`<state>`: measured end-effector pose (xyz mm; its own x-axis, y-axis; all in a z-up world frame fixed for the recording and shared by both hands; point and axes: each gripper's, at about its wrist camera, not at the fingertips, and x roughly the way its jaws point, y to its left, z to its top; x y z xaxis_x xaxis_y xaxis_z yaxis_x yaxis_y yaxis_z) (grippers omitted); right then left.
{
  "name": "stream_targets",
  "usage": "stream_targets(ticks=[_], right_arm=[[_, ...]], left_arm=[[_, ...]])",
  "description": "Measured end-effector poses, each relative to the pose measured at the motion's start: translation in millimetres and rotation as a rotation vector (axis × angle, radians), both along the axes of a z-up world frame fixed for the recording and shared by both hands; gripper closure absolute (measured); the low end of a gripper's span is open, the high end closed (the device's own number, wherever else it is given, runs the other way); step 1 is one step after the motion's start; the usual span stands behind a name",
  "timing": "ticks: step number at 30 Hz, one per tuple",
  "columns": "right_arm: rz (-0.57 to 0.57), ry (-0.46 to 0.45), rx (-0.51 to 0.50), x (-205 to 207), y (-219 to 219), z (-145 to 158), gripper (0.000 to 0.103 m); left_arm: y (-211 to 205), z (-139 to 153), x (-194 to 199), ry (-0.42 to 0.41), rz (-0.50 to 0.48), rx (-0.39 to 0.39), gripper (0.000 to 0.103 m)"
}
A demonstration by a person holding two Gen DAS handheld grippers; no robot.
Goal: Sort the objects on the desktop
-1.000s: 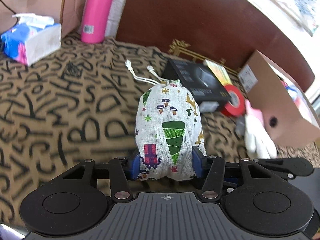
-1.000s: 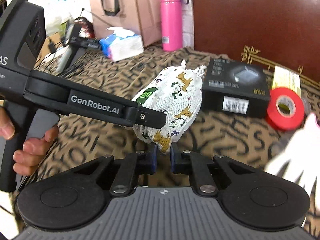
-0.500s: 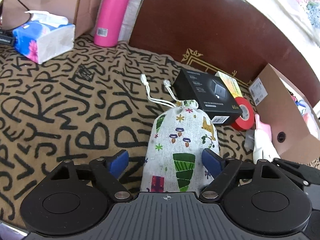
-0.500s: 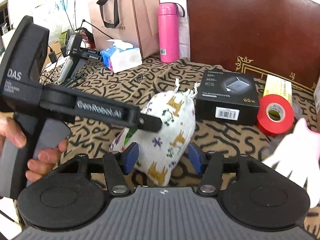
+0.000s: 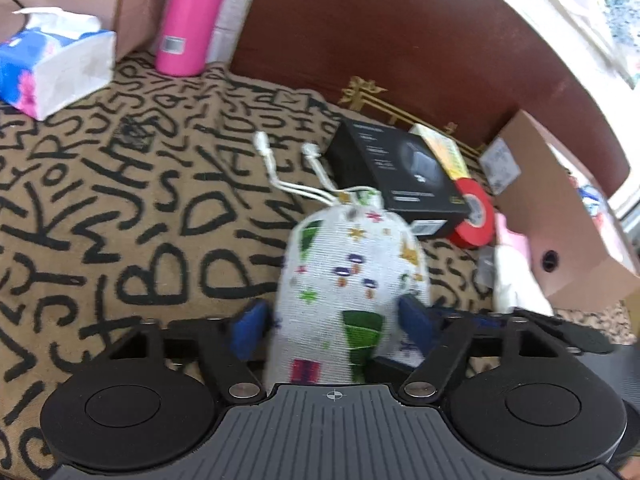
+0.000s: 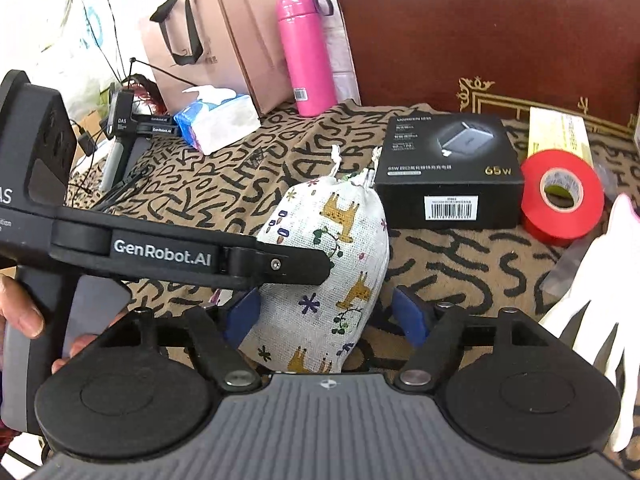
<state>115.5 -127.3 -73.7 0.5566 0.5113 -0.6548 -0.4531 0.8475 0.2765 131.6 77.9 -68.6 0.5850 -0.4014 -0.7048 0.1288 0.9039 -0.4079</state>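
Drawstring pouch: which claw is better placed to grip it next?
Left. The left claw is closing, the pouch centred between its jaws, pads almost on its sides. The right claw is opening around the same pouch, a clear gap at one pad.

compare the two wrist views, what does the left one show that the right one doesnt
Only the left wrist view shows the open brown cardboard box at right. Only the right wrist view shows a spare black handheld gripper lying far left and the hand gripping the left tool. Both share the printed white drawstring pouch, black charger box, red tape roll, pink bottle and tissue pack.
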Motion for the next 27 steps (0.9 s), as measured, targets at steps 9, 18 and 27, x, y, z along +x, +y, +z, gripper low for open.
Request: stream_targets(ticks=[9,18,27], right_arm=[[-0.006,0.008,0.043,-7.1,-3.2,6.6,0.057],[-0.027,-0.124,0.051,-30.1,-26.3,41.1,0.06],[-0.151,-0.328,0.042,-52.5,-93.7,87.8,0.06]], left_arm=[[-15.1,14.0,-7.2,-0.024,0.009,0.077,0.046],[-37.0,60.3,-28.3,-0.143,0.014,0.079,0.048],[-107.3,120.6,-26.3,-0.303,-0.094,0.018,0.048]])
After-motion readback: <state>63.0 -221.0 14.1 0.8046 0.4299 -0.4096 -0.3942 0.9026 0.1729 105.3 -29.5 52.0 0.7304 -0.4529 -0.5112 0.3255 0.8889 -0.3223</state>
